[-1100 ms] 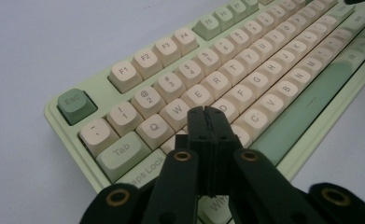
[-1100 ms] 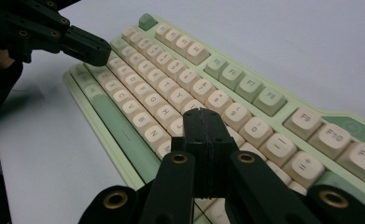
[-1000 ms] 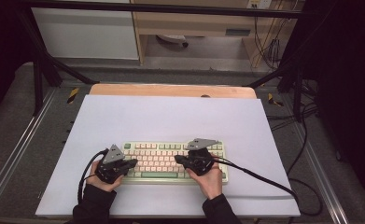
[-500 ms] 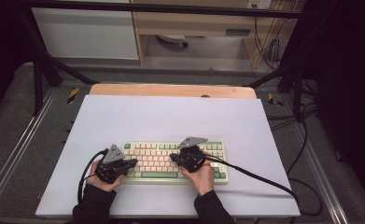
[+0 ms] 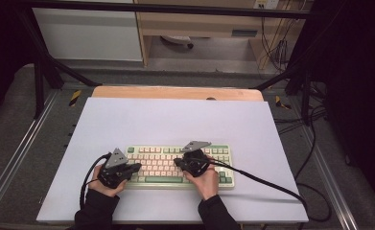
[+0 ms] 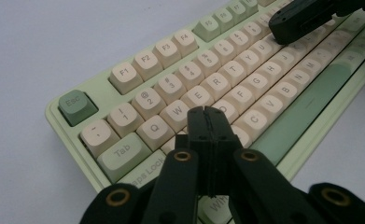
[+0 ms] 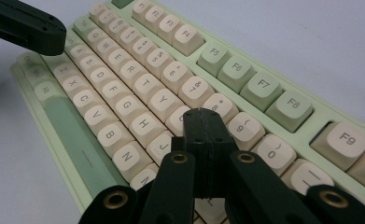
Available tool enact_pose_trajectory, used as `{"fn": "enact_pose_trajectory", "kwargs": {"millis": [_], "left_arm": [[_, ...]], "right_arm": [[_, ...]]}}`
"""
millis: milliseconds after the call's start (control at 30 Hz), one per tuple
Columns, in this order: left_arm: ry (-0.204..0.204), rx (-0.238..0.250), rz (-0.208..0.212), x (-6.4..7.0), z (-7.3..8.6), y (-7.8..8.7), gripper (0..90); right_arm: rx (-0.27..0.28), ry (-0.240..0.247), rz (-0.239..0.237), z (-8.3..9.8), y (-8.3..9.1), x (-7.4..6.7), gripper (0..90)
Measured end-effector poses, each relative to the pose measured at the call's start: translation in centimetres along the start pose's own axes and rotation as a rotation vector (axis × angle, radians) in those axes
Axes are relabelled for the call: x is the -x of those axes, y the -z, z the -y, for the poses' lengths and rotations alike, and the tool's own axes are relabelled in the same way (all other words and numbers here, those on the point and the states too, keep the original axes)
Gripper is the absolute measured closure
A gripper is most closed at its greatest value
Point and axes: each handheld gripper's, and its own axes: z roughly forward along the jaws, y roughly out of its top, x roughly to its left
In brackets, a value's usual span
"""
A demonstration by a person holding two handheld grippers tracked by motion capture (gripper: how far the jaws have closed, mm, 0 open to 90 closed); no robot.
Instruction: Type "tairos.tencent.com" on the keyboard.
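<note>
A pale green keyboard (image 5: 159, 165) with cream keys lies on the white sheet near the front edge. My left gripper (image 5: 137, 167) is shut with nothing in it, its tip over the keyboard's left end. In the left gripper view the closed tip (image 6: 207, 113) hovers just above the keys (image 6: 171, 70) near S and D. My right gripper (image 5: 176, 162) is also shut and empty, over the keyboard's middle. In the right gripper view its tip (image 7: 203, 115) sits right over the keys (image 7: 138, 70) around I and K; whether it touches them I cannot tell. Each gripper view shows the other gripper's black tip (image 6: 301, 18) (image 7: 28, 25) farther along the keyboard.
The white sheet (image 5: 175, 120) covers a wooden table whose far edge (image 5: 175, 92) shows. A black cable (image 5: 271, 184) trails from the right gripper across the sheet to the right. Metal frame rails (image 5: 329, 177) run along both sides of the table.
My right gripper has shifted to the left along the keyboard, from its right part toward the middle, and dipped slightly. The left gripper has stayed put.
</note>
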Motion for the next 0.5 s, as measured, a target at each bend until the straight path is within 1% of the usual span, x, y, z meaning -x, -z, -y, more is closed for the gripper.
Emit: {"fn": "enact_pose_trajectory", "kwargs": {"millis": [67,167,233,300,333,400,500], "left_arm": [[0.000,0.001,0.000,0.0,0.0,0.0,89.9],[-0.001,0.000,0.001,0.0,0.0,0.0,89.9],[-0.001,0.001,0.000,0.0,0.0,0.0,89.9],[0.000,0.002,0.001,0.0,0.0,0.0,89.9],[0.000,0.002,0.000,0.0,0.0,0.0,89.9],[0.001,0.002,0.001,0.0,0.0,0.1,89.9],[0.000,0.003,0.001,0.0,0.0,0.1,89.9]], "right_arm": [[-0.008,-0.011,0.000,0.1,-0.1,0.0,90.0],[-0.005,-0.001,0.003,0.0,0.0,0.0,90.0],[0.006,0.003,-0.004,-0.1,0.2,0.0,90.0],[0.010,-0.003,-0.015,-0.2,0.6,-0.1,90.0],[0.015,0.004,-0.015,-0.3,0.8,-0.1,90.0],[0.013,-0.003,-0.020,-0.4,1.1,-0.1,90.0],[0.010,0.001,-0.020,-0.5,1.6,-0.1,90.0]]}}
